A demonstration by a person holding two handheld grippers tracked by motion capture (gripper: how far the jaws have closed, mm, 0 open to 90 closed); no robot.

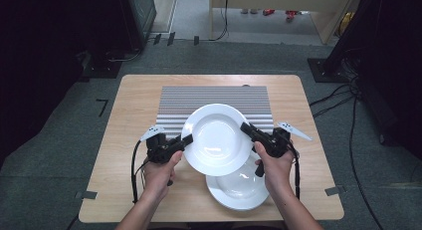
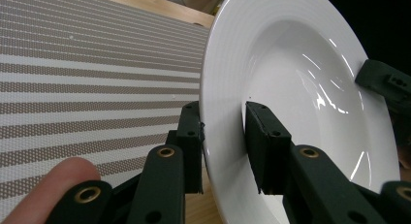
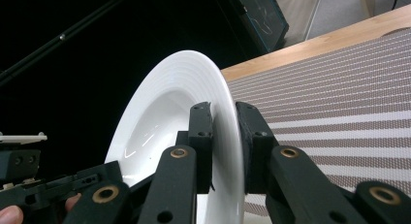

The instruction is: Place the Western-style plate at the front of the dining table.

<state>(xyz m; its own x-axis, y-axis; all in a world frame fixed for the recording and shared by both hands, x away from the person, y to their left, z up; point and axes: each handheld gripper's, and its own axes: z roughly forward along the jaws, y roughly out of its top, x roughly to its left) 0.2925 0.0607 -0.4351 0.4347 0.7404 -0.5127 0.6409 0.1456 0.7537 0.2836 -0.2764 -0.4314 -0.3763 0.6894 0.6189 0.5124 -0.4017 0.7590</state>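
Forearms: two bare forearms came in from the bottom edge of the high view, each hand gripping a black tool.
Left tool (image 1: pixel 185 139): jaws were clamped on the left rim of the upper soup plate (image 1: pixel 217 139), one pad on the rim's underside, one on its inner face.
Right tool (image 1: pixel 245 127): jaws were clamped on the same plate's right rim, one pad on each face.
Upper soup plate: white and deep, with fine rings on its rim; it was held off the counter (image 1: pixel 129 120) between both tools, over the near edge of the striped placemat (image 1: pixel 214 95).
Lower soup plate (image 1: pixel 239 190): white, it rested on the counter near the front edge, partly under the lifted one.
Striped placemat: grey and white, it lay flat mid-counter.
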